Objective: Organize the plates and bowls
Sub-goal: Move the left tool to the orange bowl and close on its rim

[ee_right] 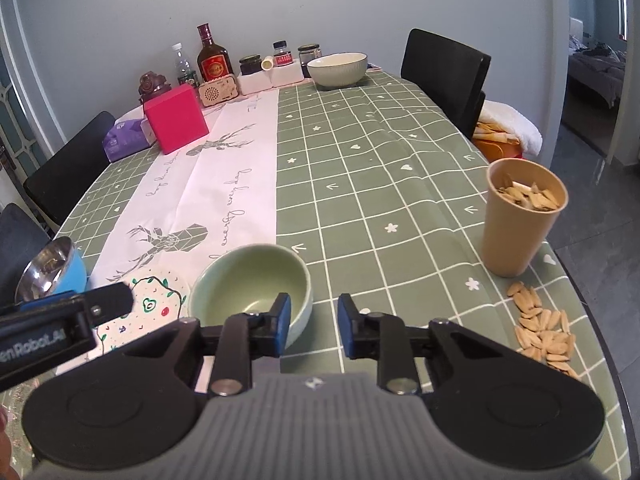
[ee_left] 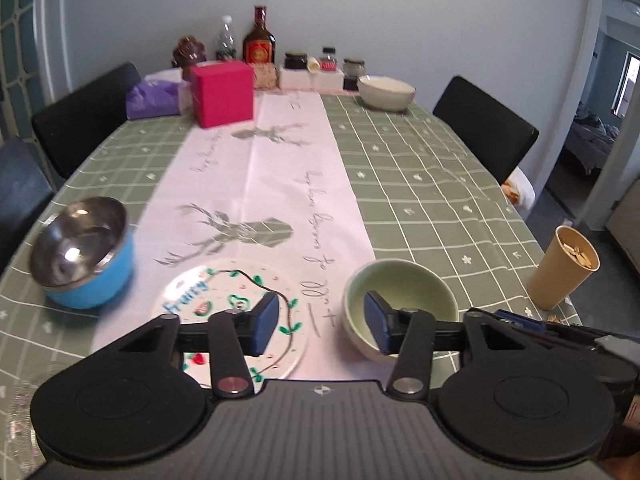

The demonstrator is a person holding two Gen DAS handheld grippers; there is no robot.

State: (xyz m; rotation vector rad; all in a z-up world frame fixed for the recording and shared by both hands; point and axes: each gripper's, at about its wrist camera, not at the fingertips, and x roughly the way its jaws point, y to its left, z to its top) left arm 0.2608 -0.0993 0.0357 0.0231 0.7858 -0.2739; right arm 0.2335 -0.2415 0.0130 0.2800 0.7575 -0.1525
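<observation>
Green bowl sits at the near table edge, just at 3 o'clock of the fruit plate; blue steel bowl lies at 9 o'clock of the plate.

My right gripper straddles the green bowl's right rim, jaws narrow, left pad inside the wall, nothing pinched yet.

My left gripper hangs half-open between plate and bowl, empty.

Advice to self: seat the rim deep between the pads before squeezing, and keep clear of the seed cup at 2 o'clock.
</observation>
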